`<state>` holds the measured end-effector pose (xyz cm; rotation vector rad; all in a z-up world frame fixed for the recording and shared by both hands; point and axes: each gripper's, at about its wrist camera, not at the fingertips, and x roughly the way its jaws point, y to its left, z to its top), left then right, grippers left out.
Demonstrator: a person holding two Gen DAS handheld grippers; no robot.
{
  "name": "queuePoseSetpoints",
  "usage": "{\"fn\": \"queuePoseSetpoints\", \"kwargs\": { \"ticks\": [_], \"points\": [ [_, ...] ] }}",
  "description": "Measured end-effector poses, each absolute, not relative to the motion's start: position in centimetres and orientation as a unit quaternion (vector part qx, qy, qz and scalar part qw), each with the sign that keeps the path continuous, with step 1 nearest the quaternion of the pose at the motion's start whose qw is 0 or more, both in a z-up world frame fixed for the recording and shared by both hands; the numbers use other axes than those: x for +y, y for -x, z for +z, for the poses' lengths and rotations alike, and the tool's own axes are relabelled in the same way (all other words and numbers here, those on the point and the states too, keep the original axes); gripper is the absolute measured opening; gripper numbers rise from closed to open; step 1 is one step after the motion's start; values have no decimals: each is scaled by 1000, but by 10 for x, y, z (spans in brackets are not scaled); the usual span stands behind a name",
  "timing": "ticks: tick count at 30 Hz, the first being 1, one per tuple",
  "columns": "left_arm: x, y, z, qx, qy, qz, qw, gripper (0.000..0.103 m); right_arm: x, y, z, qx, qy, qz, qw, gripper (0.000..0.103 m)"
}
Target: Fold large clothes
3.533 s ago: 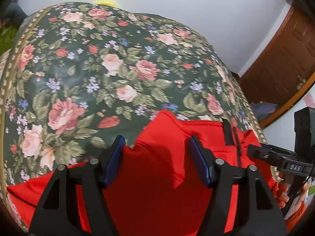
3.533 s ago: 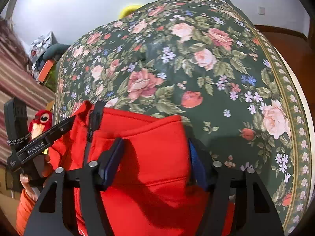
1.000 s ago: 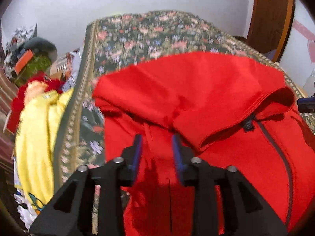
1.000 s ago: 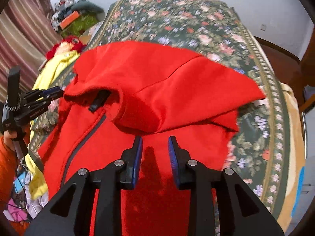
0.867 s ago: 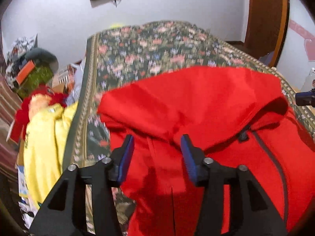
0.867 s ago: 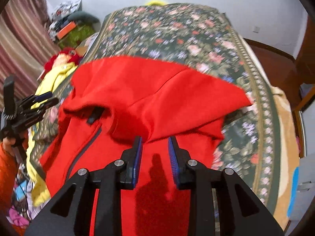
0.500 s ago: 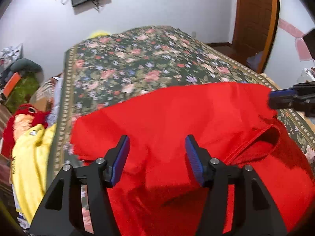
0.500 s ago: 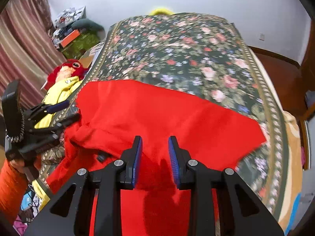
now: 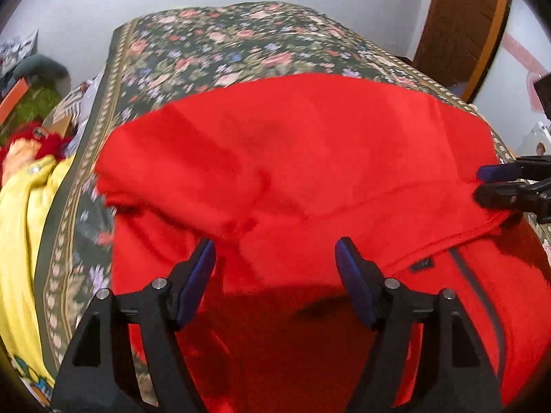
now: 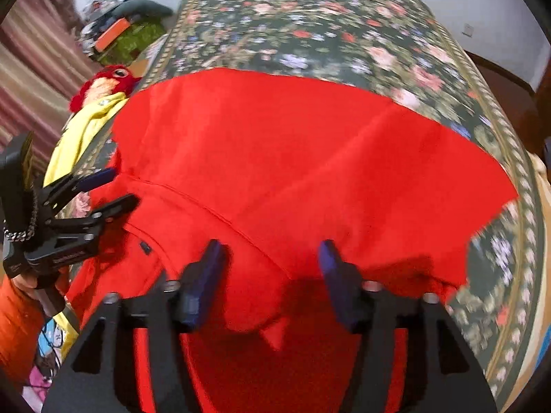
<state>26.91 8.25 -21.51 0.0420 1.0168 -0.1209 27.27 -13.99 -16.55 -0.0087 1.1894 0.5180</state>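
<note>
Between my left gripper (image 9: 275, 265) pads at lower centre of the left wrist view sits a wide gap; jaws spread, nothing pinched; red fabric lies under and beyond them; my right gripper (image 10: 272, 268), lower centre of its own view, stands likewise apart and empty, hovering over cloth.

Red jacket (image 9: 303, 158) fills the middle of both views, spread on the floral bedspread (image 9: 220, 44); its folded-over upper layer ends in a hem edge running left to right across each frame, just ahead of both sets of fingertips; beneath that edge, at lower right of the left view, shows the dark zipper line (image 9: 475, 285) of the layer below.

Long axis of the fold edge: crosswise to both tools, so each gripper faces it square-on. Right gripper appears at the right edge of the left view (image 9: 496, 186), its tips at the jacket's right end; left gripper shows at left of the right view (image 10: 103, 189), at the opposite end; each hand nearer its own side.

Judgement: next grasp wants both tools to reach forward, not sideways; motion blur leaves cloth thickness unclear.

Yellow garment (image 9: 24, 220) lies off the bedspread's left border.
</note>
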Motion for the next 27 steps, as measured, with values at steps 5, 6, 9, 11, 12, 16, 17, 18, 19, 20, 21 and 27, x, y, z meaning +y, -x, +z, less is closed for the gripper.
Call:
{"fn": "queuePoseSetpoints", "kwargs": {
  "ticks": [5, 6, 9, 11, 12, 16, 17, 18, 19, 20, 21, 27],
  "points": [
    [111, -251, -213, 488, 12, -42, 872, 77, -157, -261, -168, 559, 5, 233, 796, 71],
    [115, -248, -212, 487, 16, -40, 872, 77, -160, -259, -168, 559, 7, 229, 797, 71],
    [131, -238, -206, 478, 31, -13, 878, 77, -170, -256, -166, 558, 4, 224, 799, 71],
    [144, -231, -201, 474, 35, 6, 880, 77, -177, -254, -163, 557, 2, 216, 802, 71],
    [152, -228, -198, 471, 39, 16, 881, 77, -179, -255, -162, 556, 3, 212, 803, 71],
    [180, -225, -189, 463, 49, 45, 884, 77, -193, -255, -155, 544, 6, 190, 817, 71],
    [186, -226, -187, 462, 53, 48, 884, 77, -197, -255, -152, 540, 3, 185, 821, 71],
    [194, -228, -185, 460, 65, 48, 884, 77, -202, -256, -150, 537, -2, 180, 824, 71],
    [200, -231, -183, 460, 76, 48, 884, 77, -207, -258, -148, 534, -10, 175, 827, 71],
    [205, -234, -182, 460, 87, 47, 882, 77, -212, -259, -147, 532, -17, 171, 829, 71],
    [210, -238, -181, 461, 99, 44, 881, 77, -217, -262, -145, 531, -26, 165, 831, 71],
    [233, -270, -190, 468, 202, 11, 860, 77, -249, -283, -145, 531, -95, 136, 831, 71]
  ]
}}
